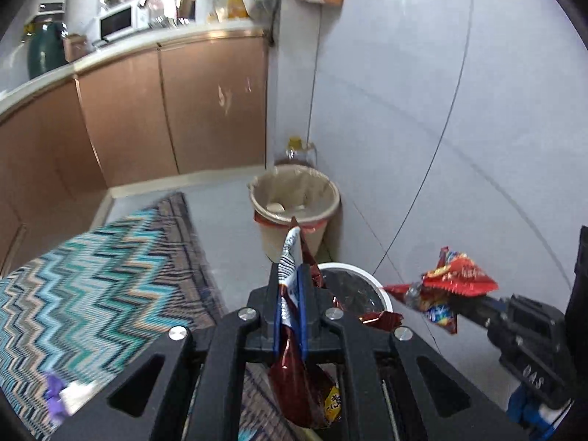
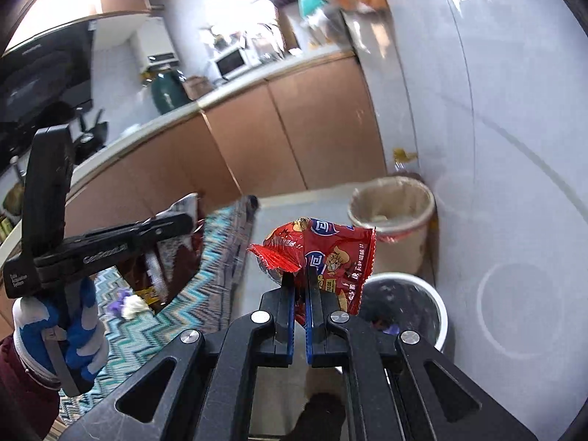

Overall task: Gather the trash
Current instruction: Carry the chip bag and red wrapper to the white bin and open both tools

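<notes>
A kitchen corner was shown from two hand-held grippers, each carried by a person whose blue-and-white gloved hand (image 2: pixel 60 334) was seen in the right wrist view. The left gripper (image 1: pixel 290 257) was closed almost fully, its blue-padded jaws pinched on a crumpled dark red foil snack wrapper with a white striped panel (image 1: pixel 294 334), which stuck up past the jaw tips and hung down in a loose pouch beneath them. The right gripper (image 2: pixel 301 279) was likewise nearly shut, clamped on the lower edge of a bright red printed plastic snack packet (image 2: pixel 323 253) that stood up above the jaws, creased and folded. Both pieces were held in the air over the pale floor, near a round white-rimmed bin with a dark inside (image 2: pixel 408 305) just below, and a beige bucket-shaped waste bin lined with a thin bag (image 1: pixel 294 202) standing further off against the white wall. A teal zigzag-patterned rug (image 1: pixel 92 275) lay to the left. Both wrappers were judged very light, thin, limp and slippery, easily crushed but not fragile; a firm pinch on a flat crimped seam or doubled fold was judged the safest hold, since smooth film could slide out of slack jaws.
</notes>
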`<state>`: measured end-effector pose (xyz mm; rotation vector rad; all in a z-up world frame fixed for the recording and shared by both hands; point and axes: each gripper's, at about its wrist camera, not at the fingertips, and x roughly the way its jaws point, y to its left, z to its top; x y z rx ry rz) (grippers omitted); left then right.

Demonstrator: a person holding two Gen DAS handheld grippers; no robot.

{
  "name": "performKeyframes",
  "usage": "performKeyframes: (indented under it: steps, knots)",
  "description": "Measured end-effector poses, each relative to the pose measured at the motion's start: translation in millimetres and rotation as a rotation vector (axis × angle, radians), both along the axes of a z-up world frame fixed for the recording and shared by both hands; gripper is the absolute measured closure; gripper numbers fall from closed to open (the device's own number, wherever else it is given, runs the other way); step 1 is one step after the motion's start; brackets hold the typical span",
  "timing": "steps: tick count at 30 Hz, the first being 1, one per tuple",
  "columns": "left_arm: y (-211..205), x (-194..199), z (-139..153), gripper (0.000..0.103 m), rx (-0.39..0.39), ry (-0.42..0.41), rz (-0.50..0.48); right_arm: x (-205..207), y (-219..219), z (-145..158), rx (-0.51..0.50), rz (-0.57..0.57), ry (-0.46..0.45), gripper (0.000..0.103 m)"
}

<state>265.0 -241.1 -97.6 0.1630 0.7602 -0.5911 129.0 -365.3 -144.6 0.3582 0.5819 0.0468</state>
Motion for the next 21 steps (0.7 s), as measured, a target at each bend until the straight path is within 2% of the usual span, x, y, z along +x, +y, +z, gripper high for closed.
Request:
performKeyframes:
  steps: [4,11,16,18,21]
  knots:
    - [-40.2,30.2,-34.3,0.096,0.040,0.057,-0.005,23.7,-18.8,-29.2,0.020,-0.023,0.059,0.099]
    - [-86.8,57.1,-79.1,0.093,0.103,0.097,-0.009,61.2,-44.9,-70.2,0.041,-0.041,0.139,0.097]
    - [-103.8,70.8,-102.0,0.082,0.124,0.132,0.004,80.0,-57.2,-93.1,0.042,-0.057,0.191,0.094]
    - [-106.7,74.6,-107.5,0.074,0.116,0.146,0.010,84.4,-60.5,-101.2,0.045,-0.066,0.205,0.092]
    - [-110.4,76.9,-113.5,0.073,0.113,0.163,0.007,86.0,-65.5,-112.5,0.050,-0.085,0.226,0.083]
